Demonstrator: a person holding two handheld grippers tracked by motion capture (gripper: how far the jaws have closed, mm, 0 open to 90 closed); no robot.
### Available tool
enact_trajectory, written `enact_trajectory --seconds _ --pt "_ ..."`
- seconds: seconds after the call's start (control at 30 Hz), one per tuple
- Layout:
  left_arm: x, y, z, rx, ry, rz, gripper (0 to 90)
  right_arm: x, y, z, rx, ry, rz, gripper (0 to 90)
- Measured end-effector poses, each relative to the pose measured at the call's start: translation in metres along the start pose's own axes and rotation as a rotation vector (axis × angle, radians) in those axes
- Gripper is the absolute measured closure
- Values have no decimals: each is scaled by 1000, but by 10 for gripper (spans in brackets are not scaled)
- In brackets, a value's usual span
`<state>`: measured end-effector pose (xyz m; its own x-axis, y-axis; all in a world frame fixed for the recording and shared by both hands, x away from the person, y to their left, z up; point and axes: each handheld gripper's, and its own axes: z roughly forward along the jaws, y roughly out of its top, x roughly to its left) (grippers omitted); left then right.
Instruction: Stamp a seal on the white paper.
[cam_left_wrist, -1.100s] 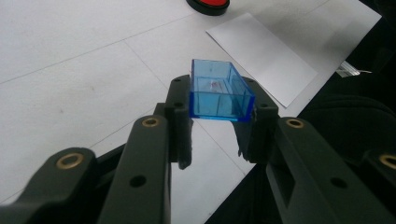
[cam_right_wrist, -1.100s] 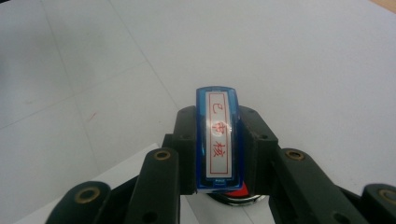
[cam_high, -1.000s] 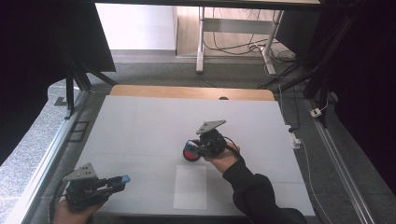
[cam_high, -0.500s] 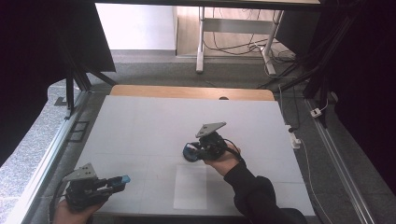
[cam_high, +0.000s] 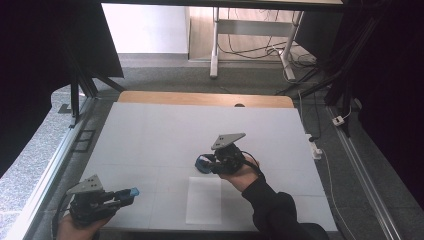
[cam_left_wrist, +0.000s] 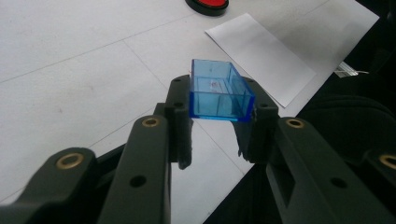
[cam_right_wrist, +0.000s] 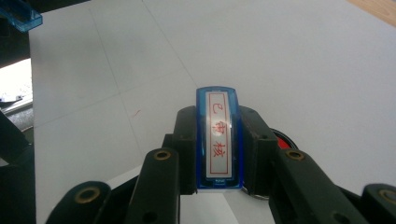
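**Two grippers, each clamped on a blue stamp part**

Compared with a second ago: right gripper (cam_high: 205, 163) barely shifted, still near the middle of the white table (cam_high: 150, 130), tilted a little differently; red of the ink pad, visible beside its tip earlier, now hidden in the high view. Left gripper (cam_high: 131, 192) unchanged at the near left corner of the table.

Right hand (cam_high: 240, 172) reaching in from the near edge, sleeve dark, gripper pointing left, grey plate on top. Jaws closed on a blue stamp (cam_right_wrist: 218, 135), held upright between them, its white label with red characters facing the camera. Red ink pad (cam_right_wrist: 282, 140) partly showing just behind the right jaw.

Left hand (cam_high: 75, 227) low at the near left corner, gripper pointing right. Jaws pinched on a clear blue cap (cam_left_wrist: 218, 91), open side facing the camera, held above the table.

White paper sheet (cam_high: 204, 200) lying flat by the near edge, between the two hands, just below the right gripper.
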<state>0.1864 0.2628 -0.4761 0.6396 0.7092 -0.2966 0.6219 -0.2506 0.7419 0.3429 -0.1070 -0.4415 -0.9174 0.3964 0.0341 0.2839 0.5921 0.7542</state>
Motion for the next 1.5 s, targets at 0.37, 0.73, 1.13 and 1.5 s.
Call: enact_trajectory --seconds 0.37,0.73,1.13,1.5 --pt "0 1 1 3 -2 2 688 9 -3 -9 -18 23 10 712" --pt "0 1 1 2 -4 2 687 21 -9 -16 -6 36 -22 711" --pt "0 1 1 2 -6 3 687 29 -22 -17 24 33 -26 712" --pt "0 1 1 3 -7 4 687 39 -31 -14 49 49 -57 711"
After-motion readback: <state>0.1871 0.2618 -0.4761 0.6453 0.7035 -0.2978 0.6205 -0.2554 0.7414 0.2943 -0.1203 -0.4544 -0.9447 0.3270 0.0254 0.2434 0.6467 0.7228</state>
